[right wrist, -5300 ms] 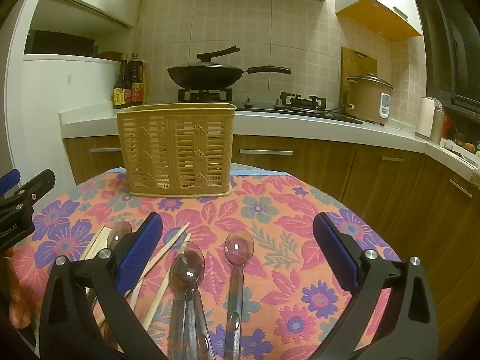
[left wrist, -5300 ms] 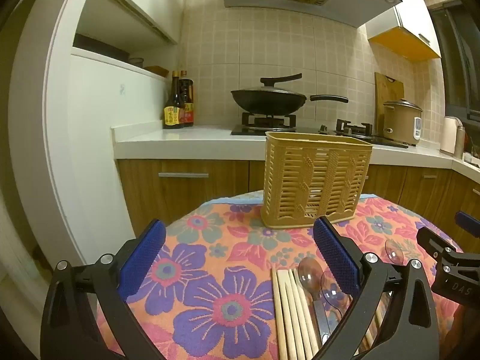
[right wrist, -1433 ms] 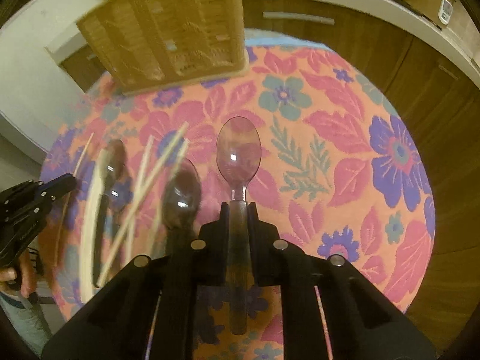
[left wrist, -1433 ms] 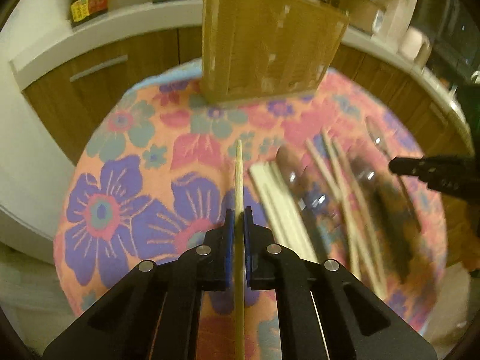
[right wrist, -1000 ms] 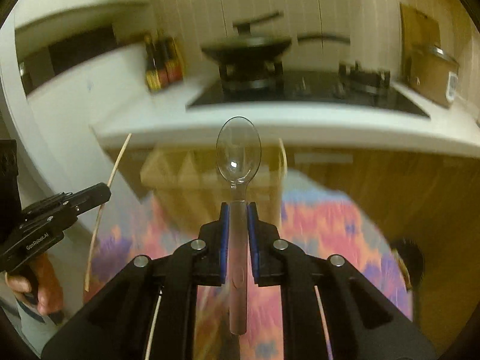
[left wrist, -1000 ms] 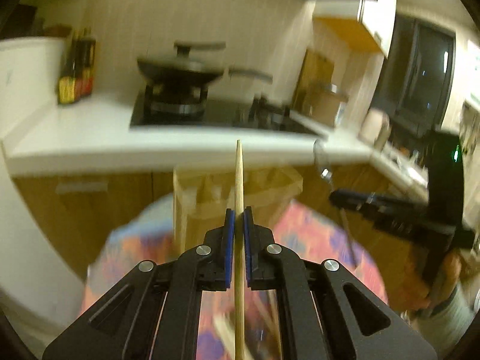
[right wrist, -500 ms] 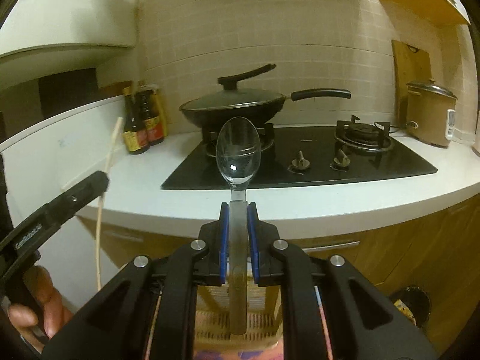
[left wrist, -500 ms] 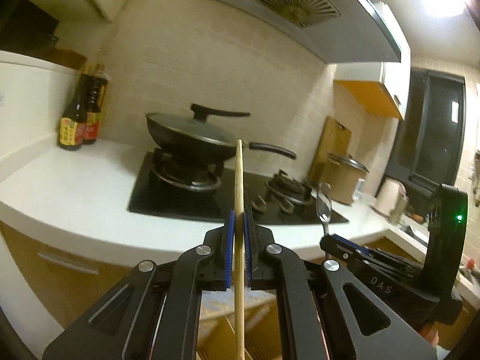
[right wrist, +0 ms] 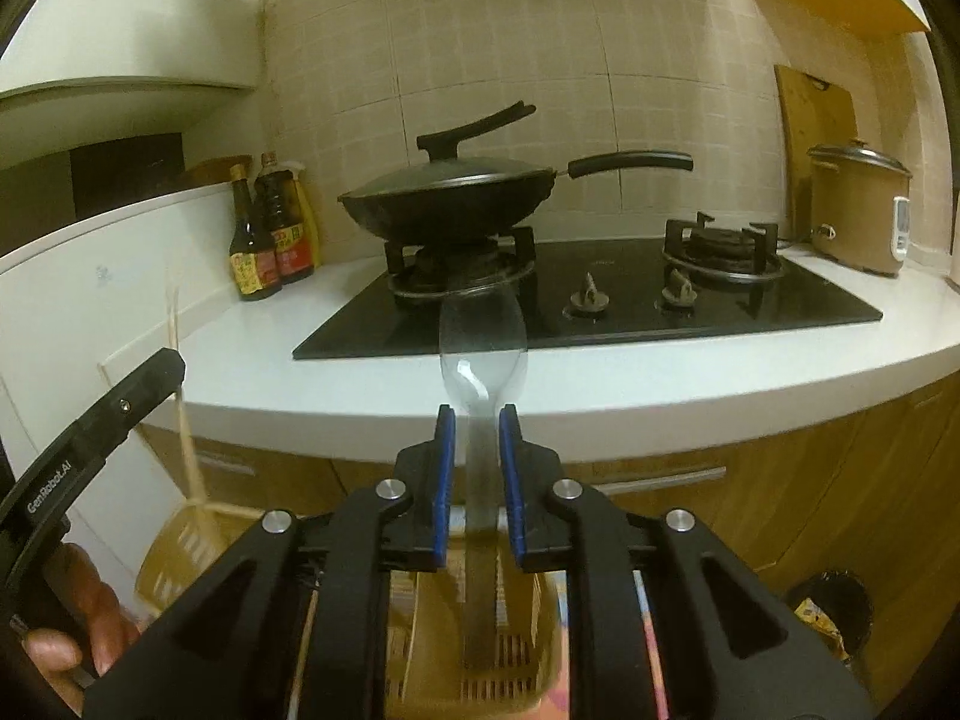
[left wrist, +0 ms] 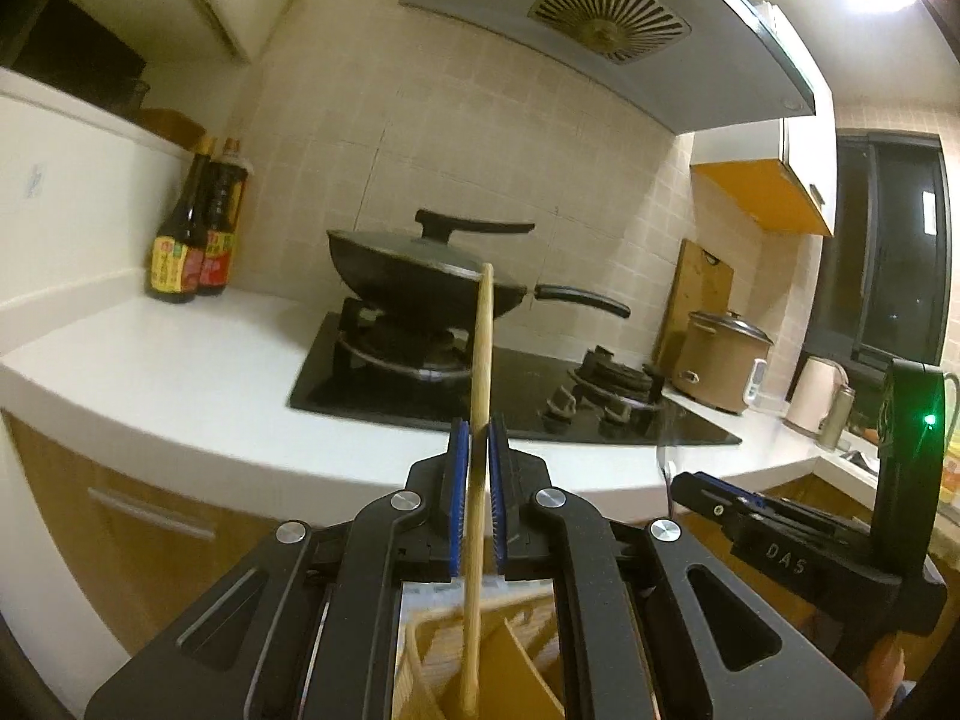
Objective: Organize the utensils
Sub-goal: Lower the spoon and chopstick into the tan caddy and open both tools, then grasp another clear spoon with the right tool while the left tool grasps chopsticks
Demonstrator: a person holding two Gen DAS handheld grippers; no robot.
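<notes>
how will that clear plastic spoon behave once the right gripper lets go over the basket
The clear plastic spoon looks thin, probably light and slick. The right gripper jaws are opening with gaps beside its handle, so it will likely slide straight into the basket.

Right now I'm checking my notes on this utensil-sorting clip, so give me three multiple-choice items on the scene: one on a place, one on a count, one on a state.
1. Where does the lower end of the wooden chopstick reach?
A. Into the slatted utensil basket
B. Onto the hob
C. Into the wok

2. How many dark sauce bottles stand at the left of the white counter?
A. One
B. Two
C. Four

3. How does the right gripper stand around the clear plastic spoon?
A. Pads pressed tight on the handle
B. Pads apart, gaps either side of the handle
C. Nothing between the pads

Answers:
1 A, the left wrist view shows the stick running down from the left gripper into the basket.
2 B, both views show a pair.
3 B, the jaws are opening and the spoon's handle hangs between them over the basket.
</notes>
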